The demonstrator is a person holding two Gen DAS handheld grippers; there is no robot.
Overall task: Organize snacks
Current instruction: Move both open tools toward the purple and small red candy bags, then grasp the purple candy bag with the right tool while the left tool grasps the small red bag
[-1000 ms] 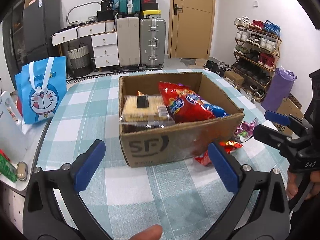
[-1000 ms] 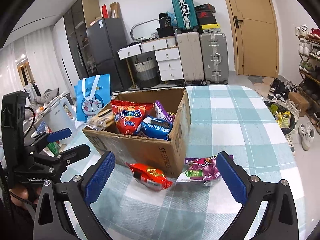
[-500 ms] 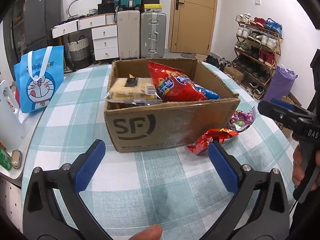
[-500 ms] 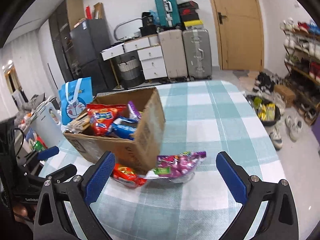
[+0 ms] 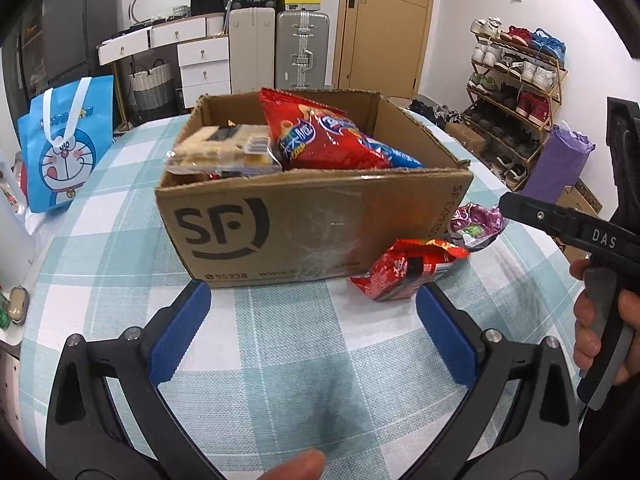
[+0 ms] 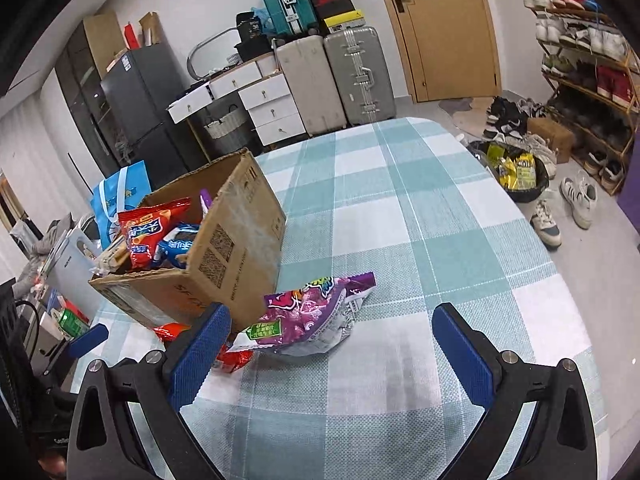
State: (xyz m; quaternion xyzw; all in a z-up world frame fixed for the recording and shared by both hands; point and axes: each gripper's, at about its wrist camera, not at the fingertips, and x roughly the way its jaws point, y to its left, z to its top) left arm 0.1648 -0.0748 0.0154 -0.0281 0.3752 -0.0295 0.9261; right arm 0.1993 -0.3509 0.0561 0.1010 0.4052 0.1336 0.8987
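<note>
Both wide-open, empty grippers have swung nearer the cardboard box; right gripper approaches the purple packet beside it, needing closure.

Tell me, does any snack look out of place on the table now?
Yes. Two packets lie outside the cardboard box, on the checked tablecloth by its corner: a red packet and a crumpled purple packet. The other snacks sit inside the box. Both grippers are open and hold nothing.
</note>
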